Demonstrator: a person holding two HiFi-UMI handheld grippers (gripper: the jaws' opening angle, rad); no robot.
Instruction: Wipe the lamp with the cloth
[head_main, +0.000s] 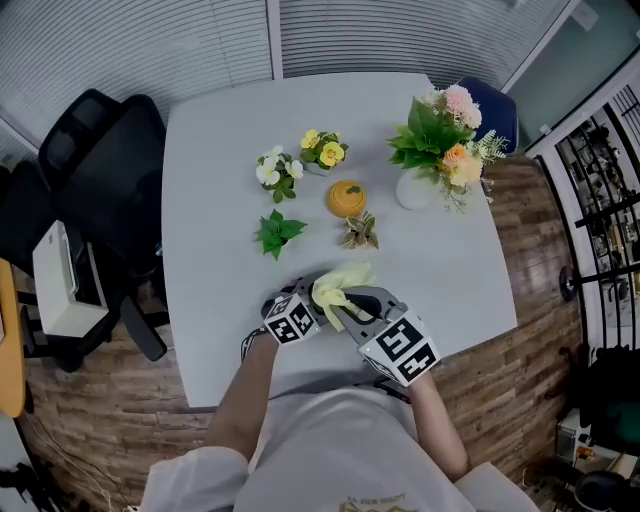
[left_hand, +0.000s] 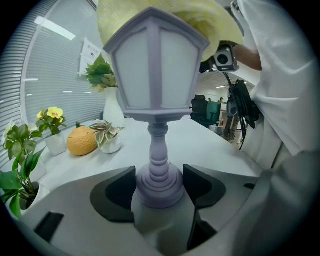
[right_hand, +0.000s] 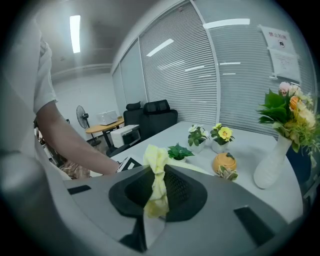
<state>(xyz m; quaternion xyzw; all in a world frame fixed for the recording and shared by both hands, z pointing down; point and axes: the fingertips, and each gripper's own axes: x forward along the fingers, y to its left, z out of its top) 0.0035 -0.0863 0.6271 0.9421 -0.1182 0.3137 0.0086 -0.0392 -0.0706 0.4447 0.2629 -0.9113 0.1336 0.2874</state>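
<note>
"Two grippers to log. Left one first: what do you read?"

"I have the left gripper (left_hand: 159, 189) closed on the lamp (left_hand: 156, 75). Its dark pads (left_hand: 116, 192) sit tight against either side of the round base, and the lamp stands upright along the jaws. In the head view that gripper (head_main: 308, 310) is over the near part of the table (head_main: 230, 150), close in front of the person."

"And the right?"

"My right gripper (right_hand: 156, 192) has its fingers pressed together on the yellow cloth (right_hand: 157, 165), with a bunched strip of it pinched between them. From above, the right gripper (head_main: 352, 312) sits just beside the left, and the cloth (head_main: 342, 284) lies over the lamp, hiding it in that view. The left gripper view confirms it — the cloth is draped across the lamp's roof."

"Anything else on the table?"

"Farther back, well apart from both grippers, I note an orange ornament (head_main: 346, 198), a white vase of flowers (head_main: 418, 188), a pot of white flowers (head_main: 278, 170) and a pot of yellow flowers (head_main: 323, 150). Nearer in are a green leafy plant (head_main: 278, 233) and a small variegated plant (head_main: 360, 232). A black office chair (head_main: 100, 170) stands off the table's left edge — clear of the work."
</note>
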